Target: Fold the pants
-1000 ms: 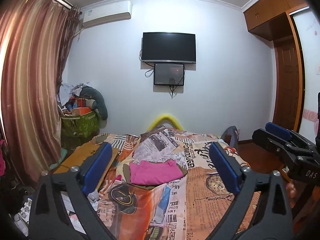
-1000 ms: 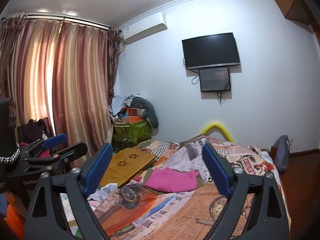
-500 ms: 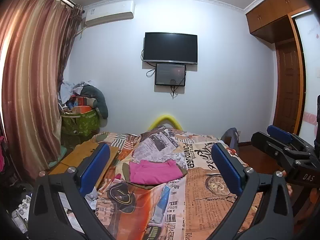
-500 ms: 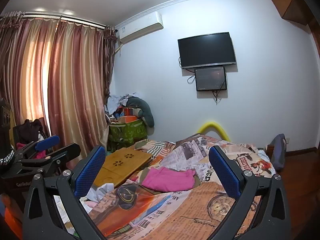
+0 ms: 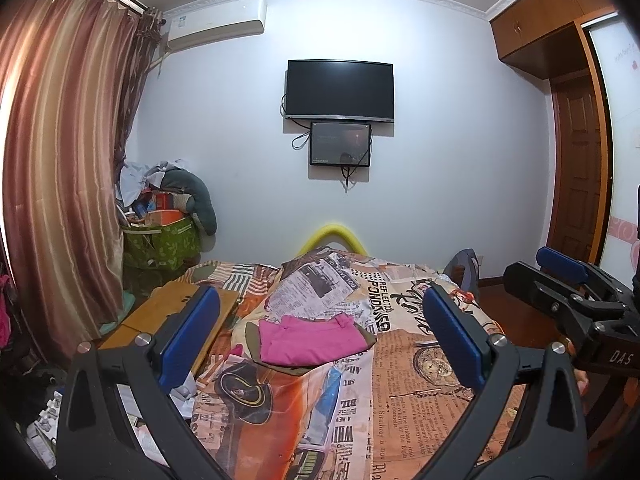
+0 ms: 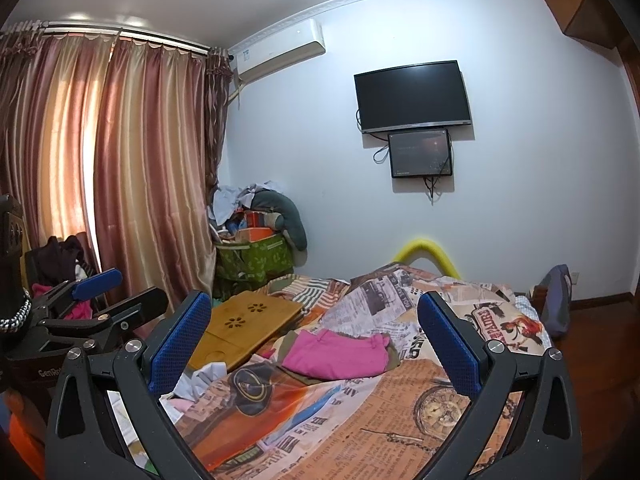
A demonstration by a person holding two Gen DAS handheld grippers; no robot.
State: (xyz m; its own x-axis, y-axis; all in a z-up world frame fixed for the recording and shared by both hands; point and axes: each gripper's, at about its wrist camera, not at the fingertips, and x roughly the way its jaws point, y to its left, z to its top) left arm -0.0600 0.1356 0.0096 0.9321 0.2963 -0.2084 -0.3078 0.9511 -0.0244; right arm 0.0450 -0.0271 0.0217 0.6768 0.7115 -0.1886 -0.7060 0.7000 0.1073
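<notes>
Folded pink pants [image 5: 310, 340] lie on an olive garment in the middle of the bed [image 5: 420, 400], which has a newspaper-print cover; they also show in the right wrist view [image 6: 340, 354]. My left gripper [image 5: 320, 340] is open and empty, held well short of the pants above the near part of the bed. My right gripper [image 6: 316, 344] is open and empty, also back from the pants. The right gripper shows at the right edge of the left wrist view [image 5: 568, 292], and the left gripper at the left edge of the right wrist view [image 6: 104, 300].
A wooden lap desk [image 6: 244, 332] lies on the bed's left side, with loose clothes beside it. A green bag piled with clothes [image 5: 160, 240] stands in the corner by the curtains [image 5: 60, 180]. A TV [image 5: 340, 90] hangs on the far wall. A wooden door [image 5: 576, 168] is at right.
Both grippers have opened wider and shifted slightly; the pants lie unmoved on the bed.
</notes>
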